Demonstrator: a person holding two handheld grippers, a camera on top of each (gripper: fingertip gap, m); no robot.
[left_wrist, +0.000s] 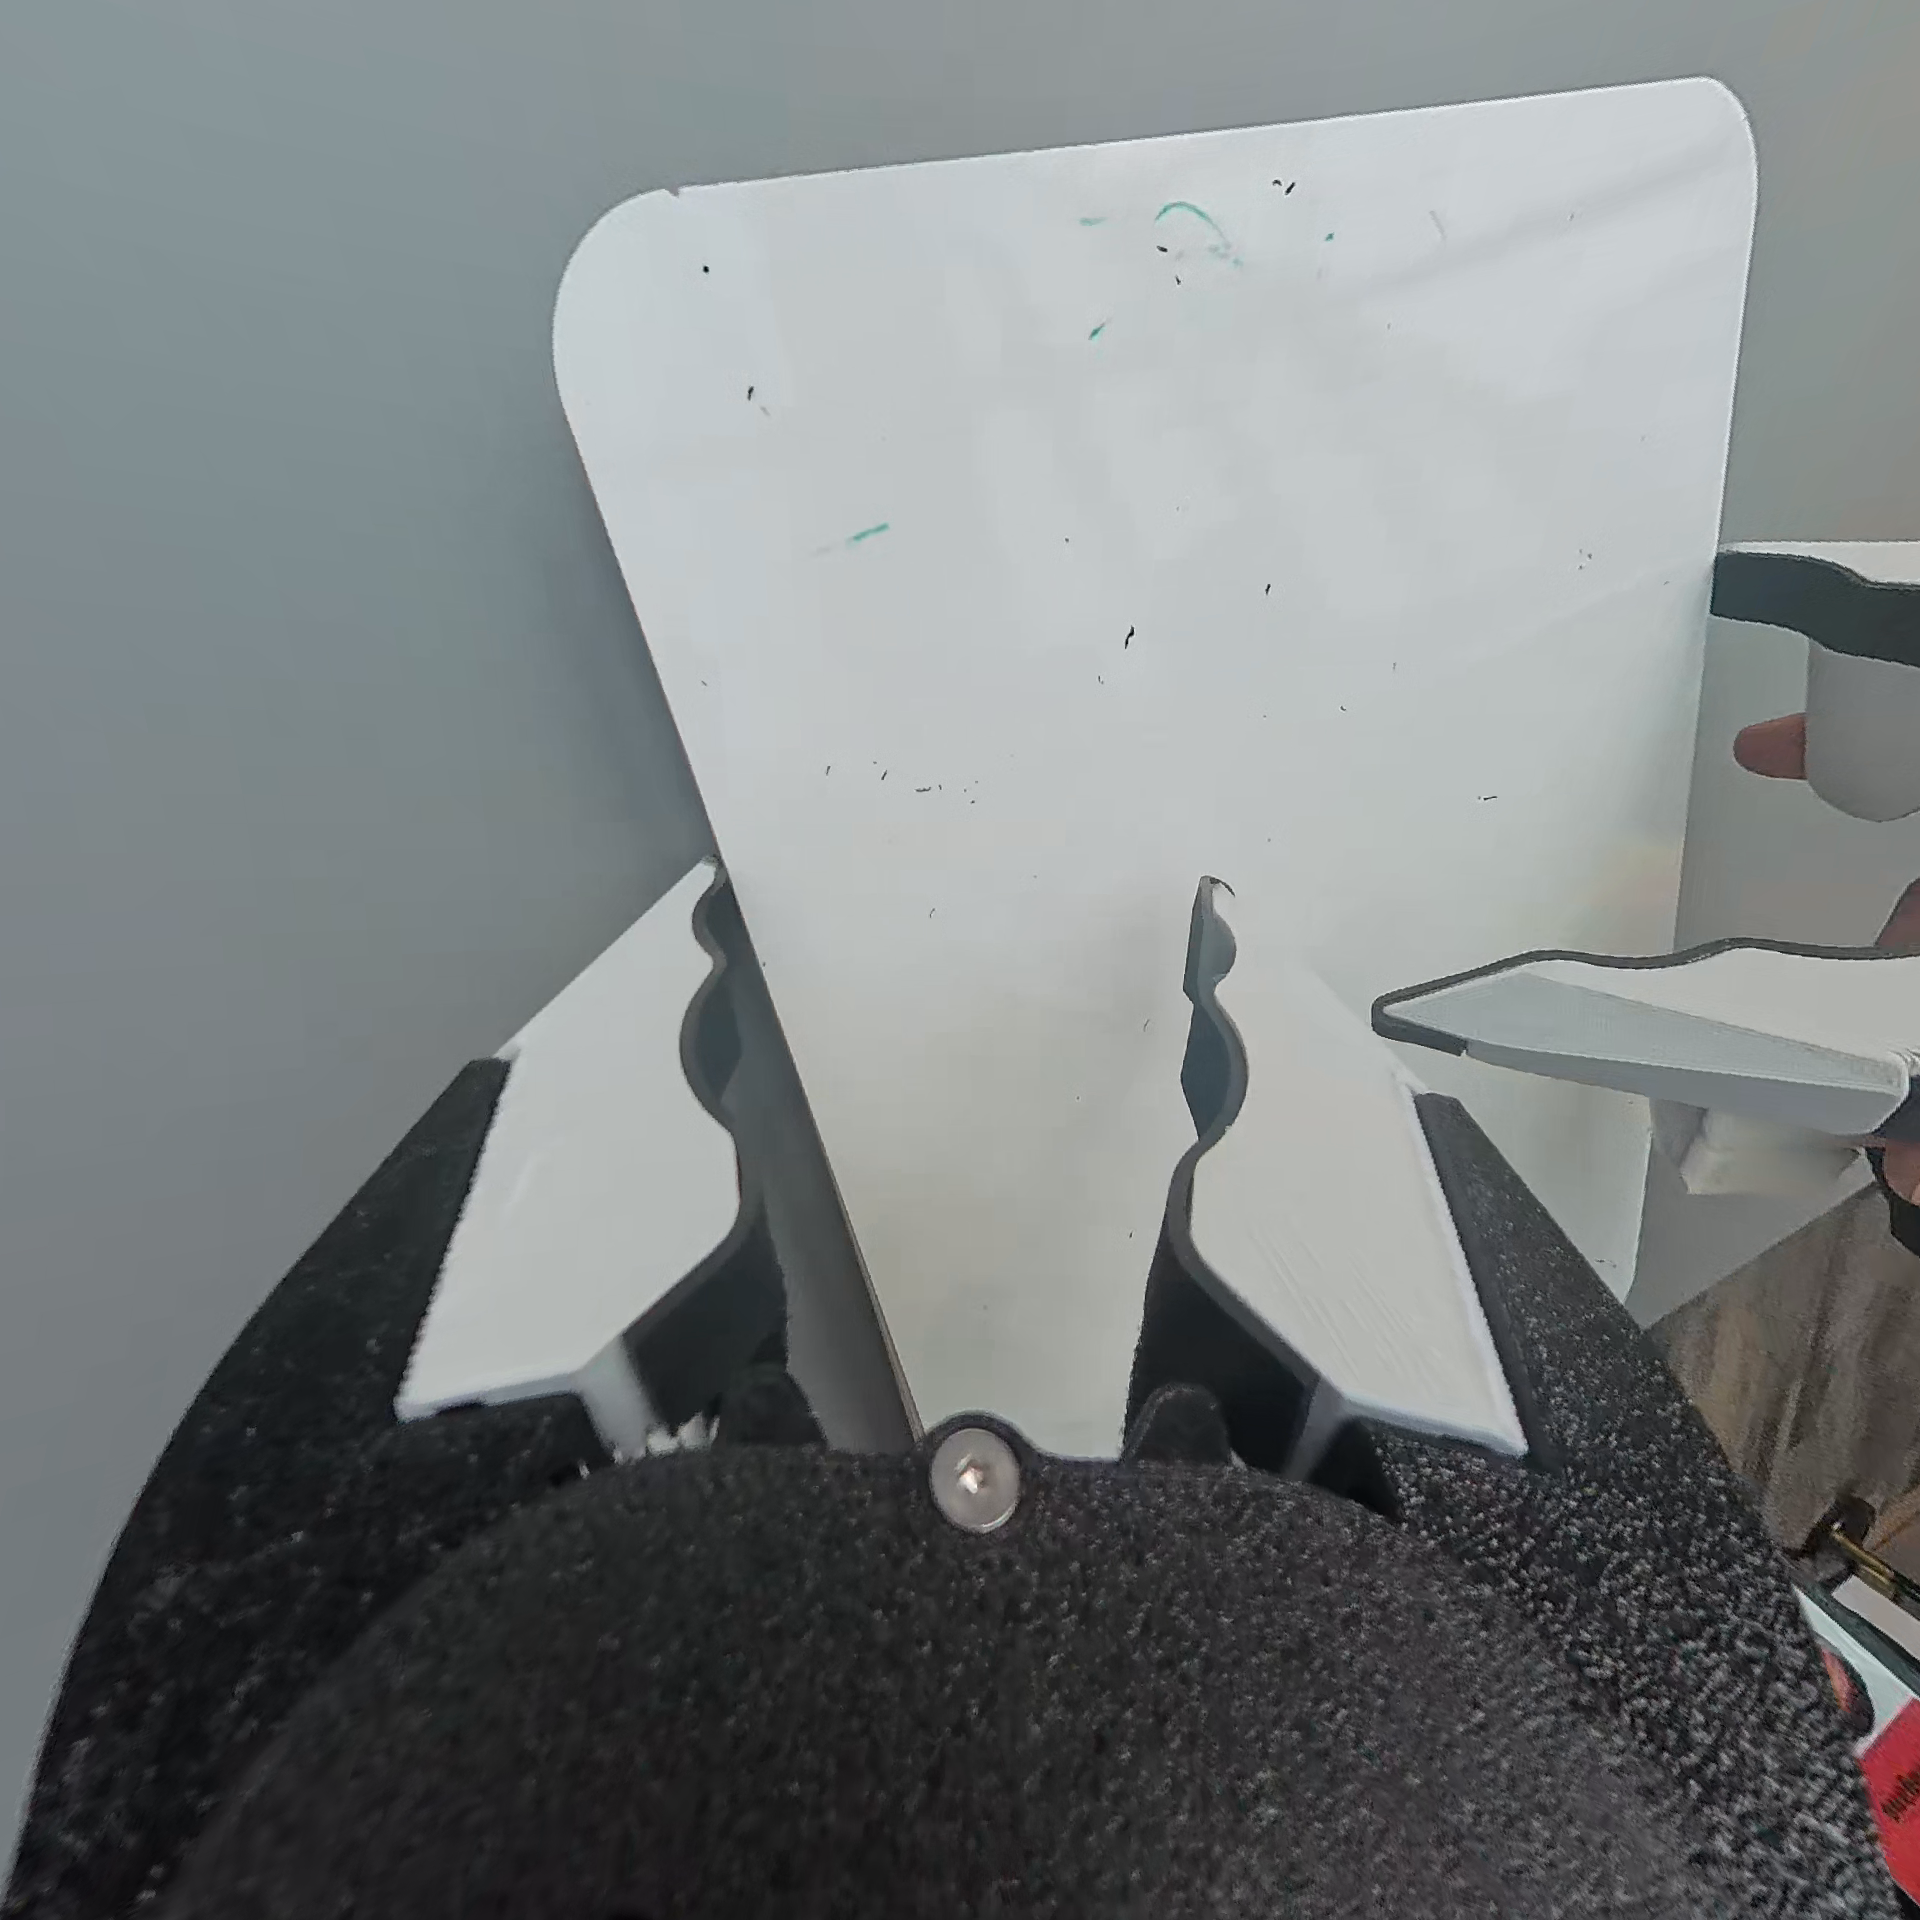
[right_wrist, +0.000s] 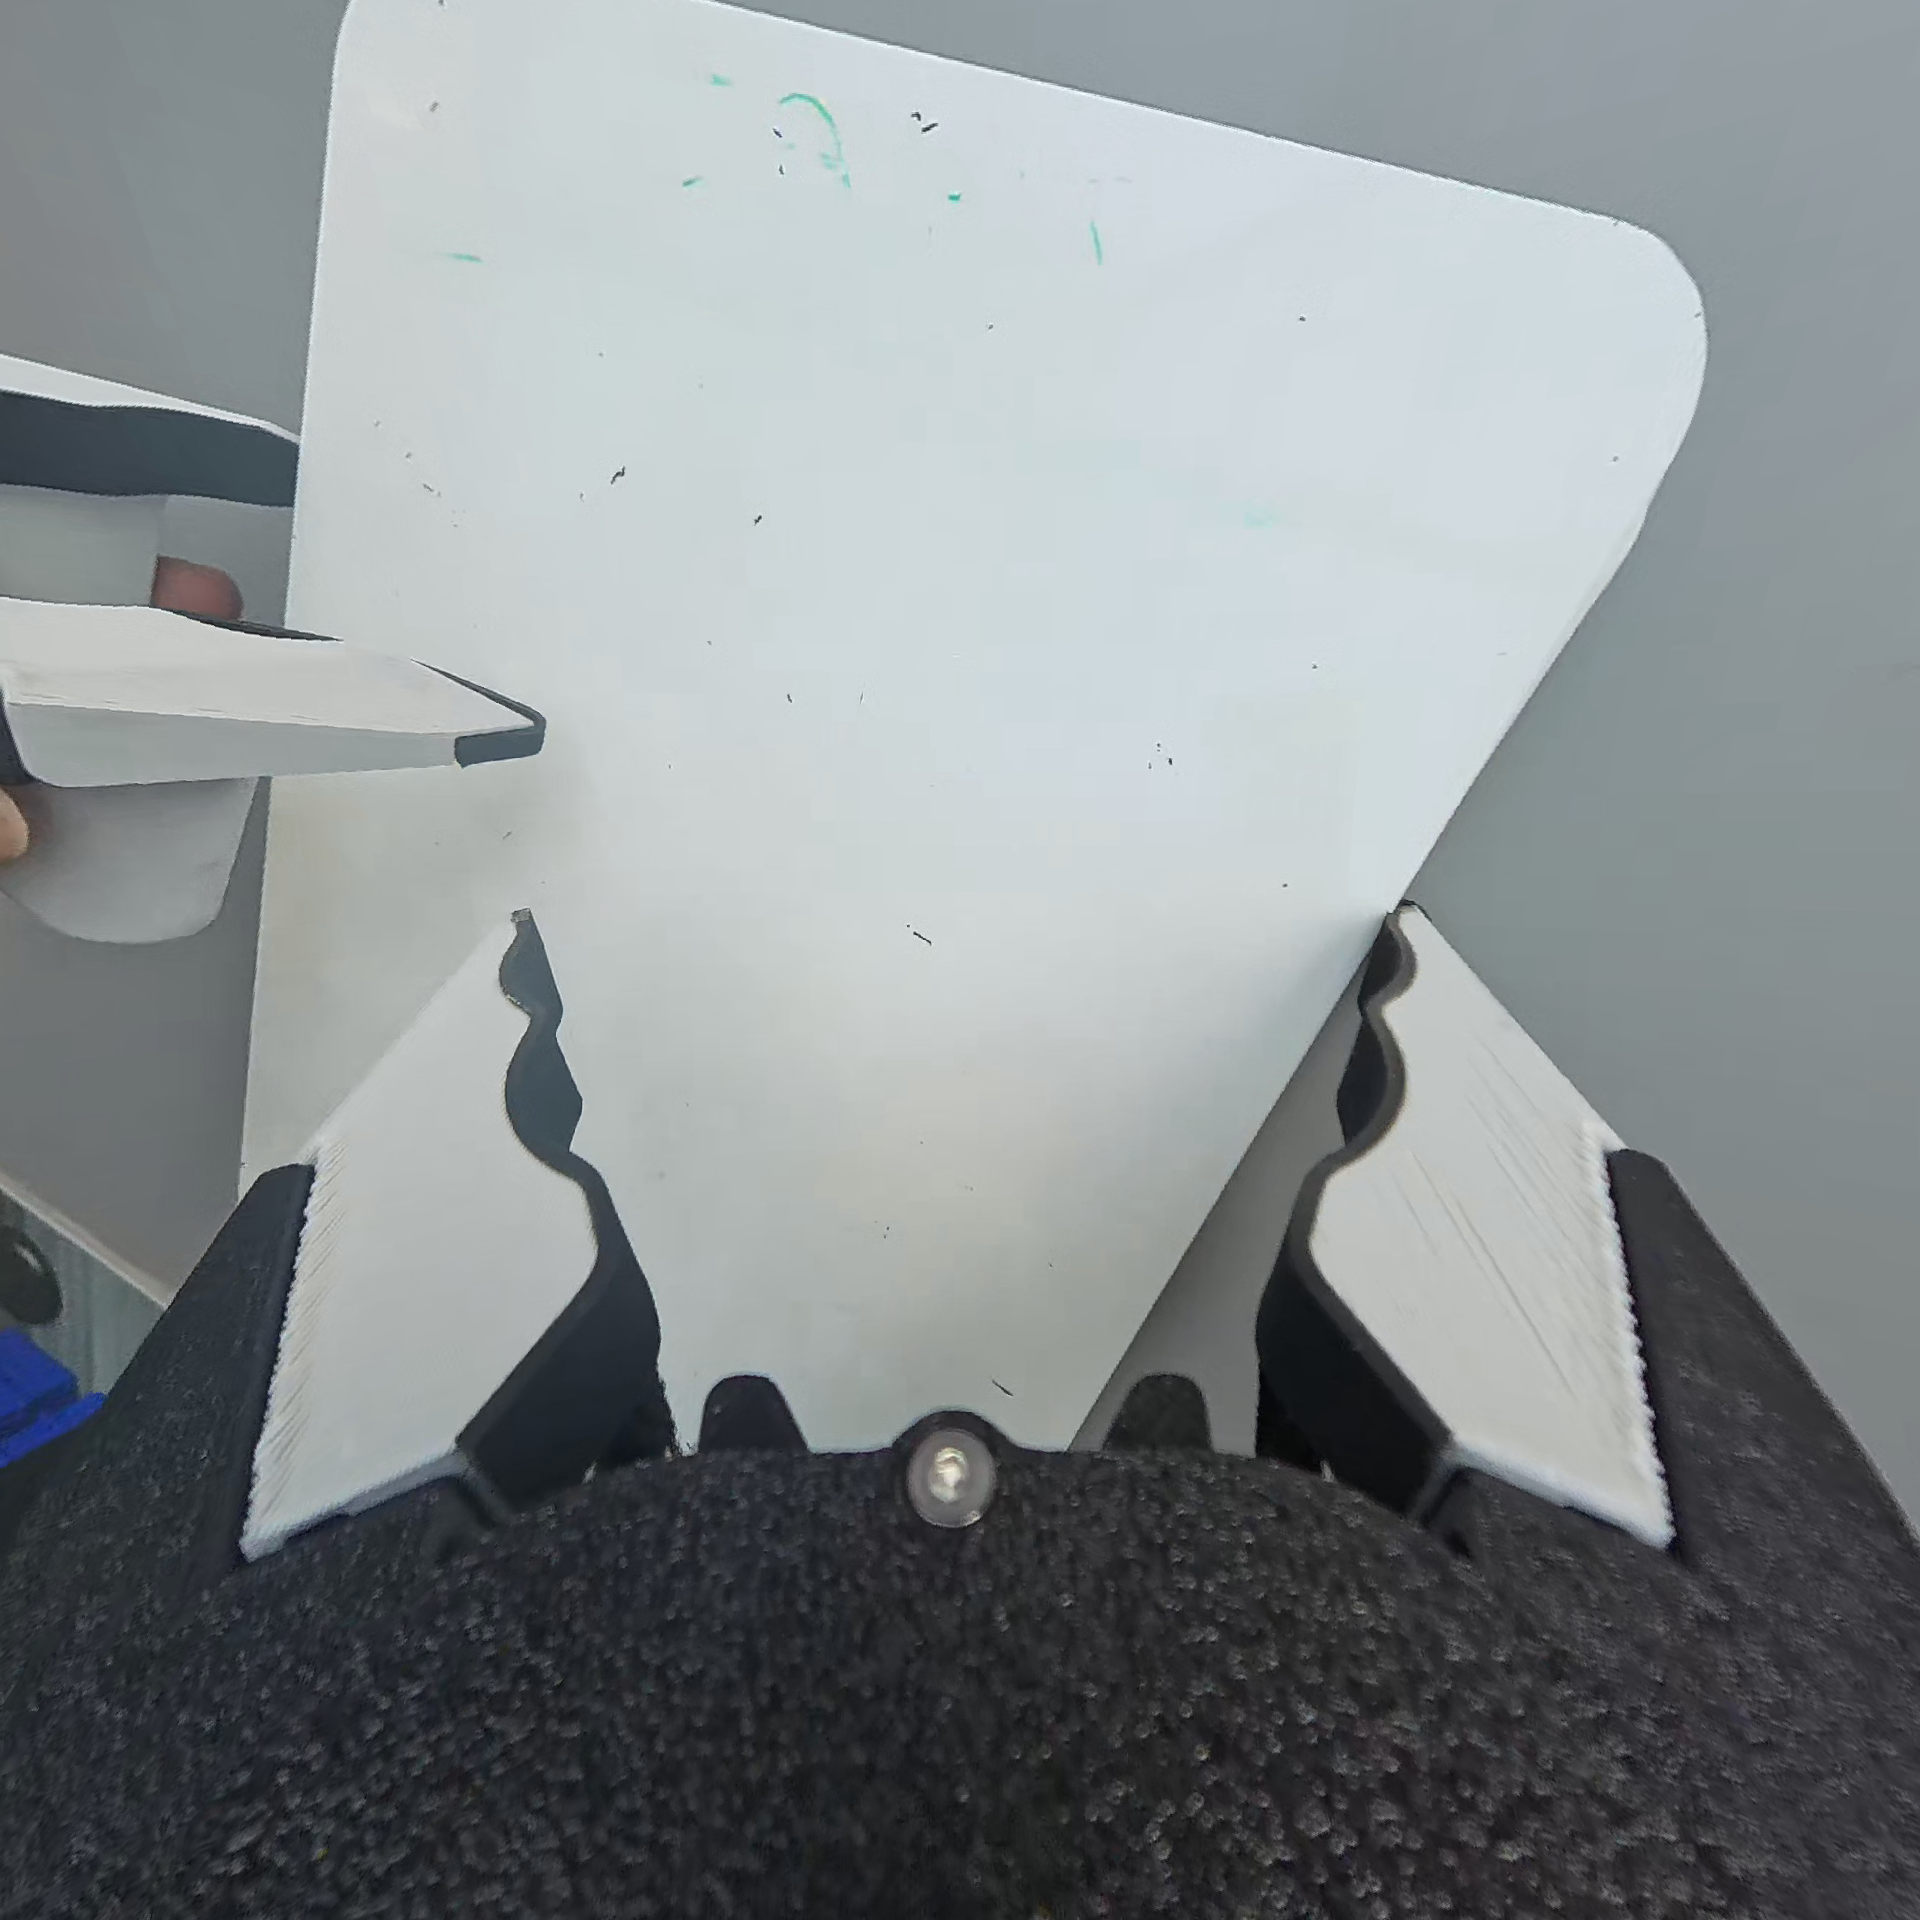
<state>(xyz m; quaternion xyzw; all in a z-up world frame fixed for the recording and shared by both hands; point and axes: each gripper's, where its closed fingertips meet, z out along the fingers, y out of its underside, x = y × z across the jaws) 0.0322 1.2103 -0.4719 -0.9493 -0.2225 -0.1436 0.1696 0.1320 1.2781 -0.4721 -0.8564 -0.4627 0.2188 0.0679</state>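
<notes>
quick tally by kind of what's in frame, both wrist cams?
White board with green and black marks: 1
Grippers: 2, left gripper and right gripper, both with jaws apart around the board's edges
Crumpled white wipe behind the right gripper's finger: 1
Total: 4

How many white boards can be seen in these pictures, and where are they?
1. The same white board appears in both views, standing between the open fingers of the left gripper and the right gripper. Others may lie outside the views.
</notes>
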